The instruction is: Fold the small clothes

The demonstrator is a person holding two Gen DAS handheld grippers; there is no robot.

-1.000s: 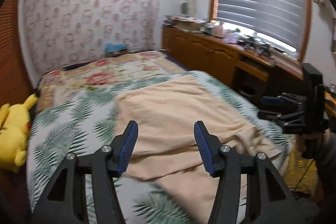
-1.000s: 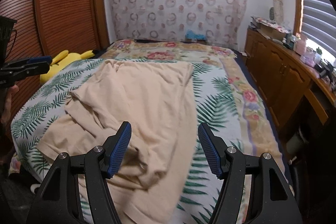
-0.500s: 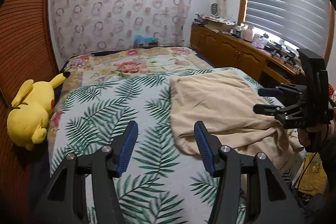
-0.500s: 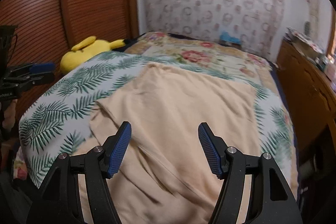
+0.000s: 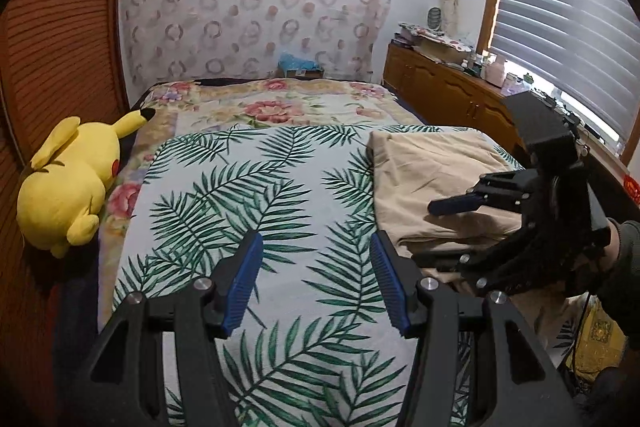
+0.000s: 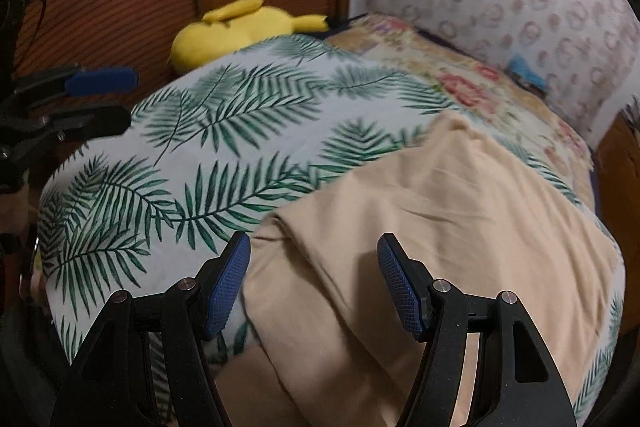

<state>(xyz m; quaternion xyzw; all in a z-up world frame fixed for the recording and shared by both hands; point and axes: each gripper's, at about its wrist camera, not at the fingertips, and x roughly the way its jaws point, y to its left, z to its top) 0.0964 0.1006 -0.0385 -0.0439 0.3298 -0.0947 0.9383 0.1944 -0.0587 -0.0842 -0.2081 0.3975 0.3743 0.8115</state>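
Beige garment [image 6: 440,211] spread on the leaf-print bedcover [image 5: 240,195], lying directly ahead of and under the right gripper [image 6: 314,283], its near folded edge between and just beyond the two blue pads. Long axis running away from those fingers toward the floral blanket [image 6: 460,83] at the far end of the bed, slightly to the right. Seen from the left gripper [image 5: 316,283], same garment [image 5: 432,183] off to the right and forward, apart from the fingers, with only bare leaf print between them. Right hand clearly nearer, so likely the one to take the first pinch; left would need to swing right to reach a corner or hem.

Right fingers [image 6: 228,287] spread wide, holding nothing, hovering above the cloth; contact not evident, though some blur in that view. Left fingers [image 5: 244,287] likewise wide apart, empty, above the bedcover and touching nothing. Right gripper also visible from the left view [image 5: 460,223], jaws parted over the garment's near edge. Yellow plush toy [image 5: 68,183] well off to the left, clear of the work.

Fold apparently not yet begun; garment rumpled, layers doubled near the front edge.
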